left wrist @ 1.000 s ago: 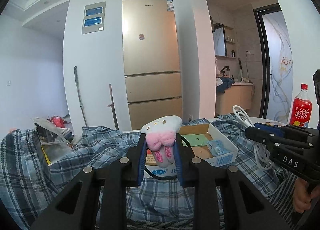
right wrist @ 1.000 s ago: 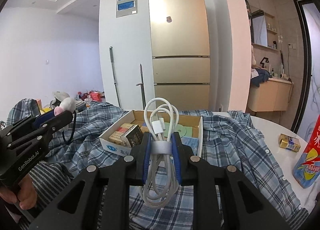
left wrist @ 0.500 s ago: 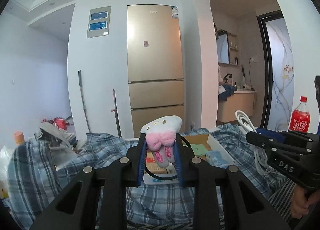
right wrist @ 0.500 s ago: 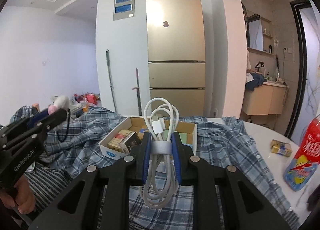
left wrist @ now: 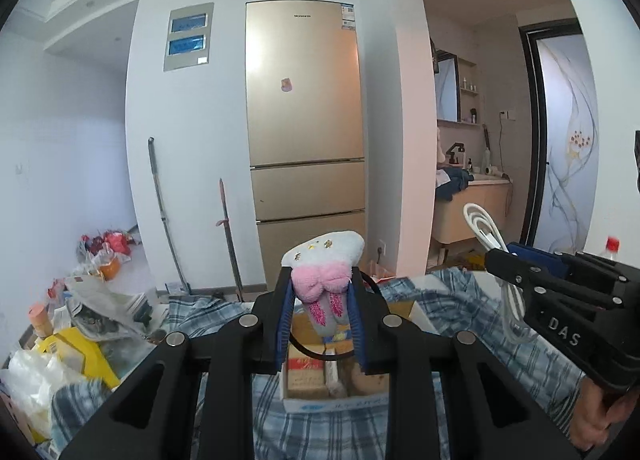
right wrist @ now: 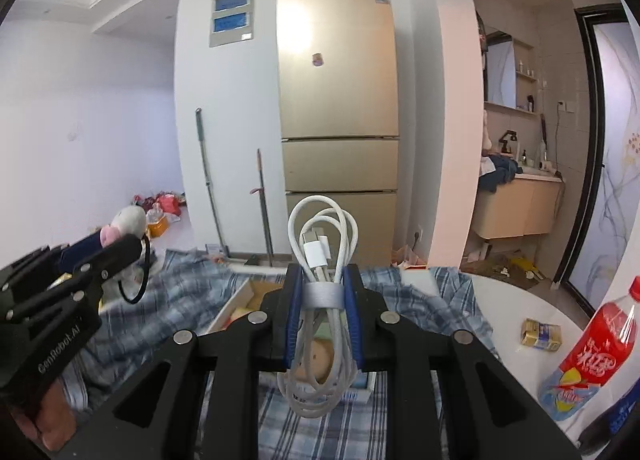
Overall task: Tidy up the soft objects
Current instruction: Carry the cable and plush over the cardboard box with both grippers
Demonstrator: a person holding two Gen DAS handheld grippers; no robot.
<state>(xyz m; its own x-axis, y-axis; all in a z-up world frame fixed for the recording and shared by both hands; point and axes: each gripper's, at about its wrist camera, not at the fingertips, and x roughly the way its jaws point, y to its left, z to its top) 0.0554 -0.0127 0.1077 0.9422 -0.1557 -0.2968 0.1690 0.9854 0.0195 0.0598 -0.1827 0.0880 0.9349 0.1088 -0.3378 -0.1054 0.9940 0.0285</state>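
Plaid cloth (right wrist: 420,292) drapes the white table (right wrist: 516,304), a cardboard box (left wrist: 332,400) on it, fridge (left wrist: 304,120) beyond. Left gripper (left wrist: 322,304) pinches a plush toy (left wrist: 324,260) above the box; right gripper (right wrist: 322,300) clamps a cable bundle (right wrist: 320,252) there too.

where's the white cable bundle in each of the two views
Left wrist view: white cable bundle at the right edge, sticking out of the right gripper.
Right wrist view: cable bundle at centre, clamped between the blue pads.
Shared landmark: gold fridge behind it.
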